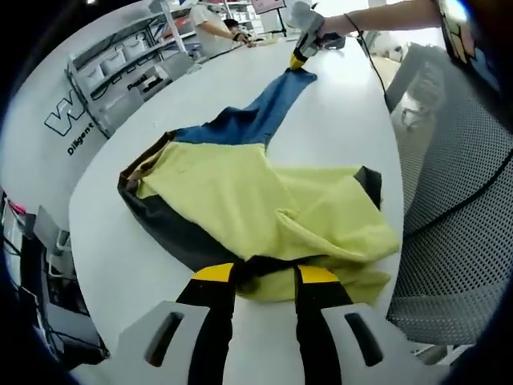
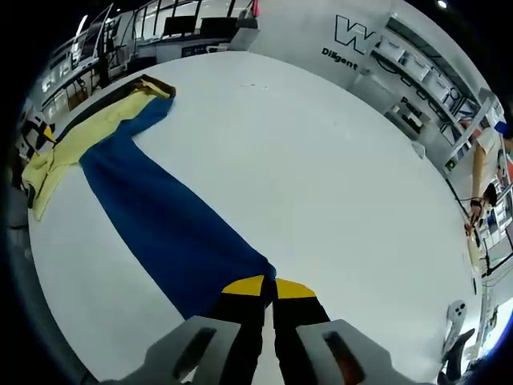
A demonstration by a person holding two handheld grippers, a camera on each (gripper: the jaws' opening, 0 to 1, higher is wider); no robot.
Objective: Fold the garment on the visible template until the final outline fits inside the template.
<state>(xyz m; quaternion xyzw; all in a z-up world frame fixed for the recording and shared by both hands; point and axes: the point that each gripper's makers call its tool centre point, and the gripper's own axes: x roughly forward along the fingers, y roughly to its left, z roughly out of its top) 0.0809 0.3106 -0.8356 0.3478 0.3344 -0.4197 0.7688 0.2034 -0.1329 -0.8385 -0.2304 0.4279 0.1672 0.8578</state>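
We're still early on this one, by the look of it. The garment (image 1: 264,200) lies stretched across the white table (image 1: 337,104), a yellow body bunched up at one end and a long blue sleeve (image 2: 160,224) pulled out straight toward the far end. No tidy fold yet, and we can't make out any template outline on the table surface, so hard to say how close the outline is to fitting.

Our left gripper (image 1: 267,277) has its jaws close together around the crumpled yellow-and-black hem near the table edge; it looks pinched on the cloth. Our right gripper (image 2: 269,289) is clamped down on the blue sleeve's tip, jaws nearly touching with fabric between them. In the left gripper view we can see that same right gripper way off at the far end, holding the sleeve end.

Left to do, we reckon: bring the sleeve in over the body, then fold the body down. Room-wise, there's plenty of bare table beside the sleeve. The yellow end sits near the table edge next to a mesh chair (image 1: 457,233), so that side is tight.
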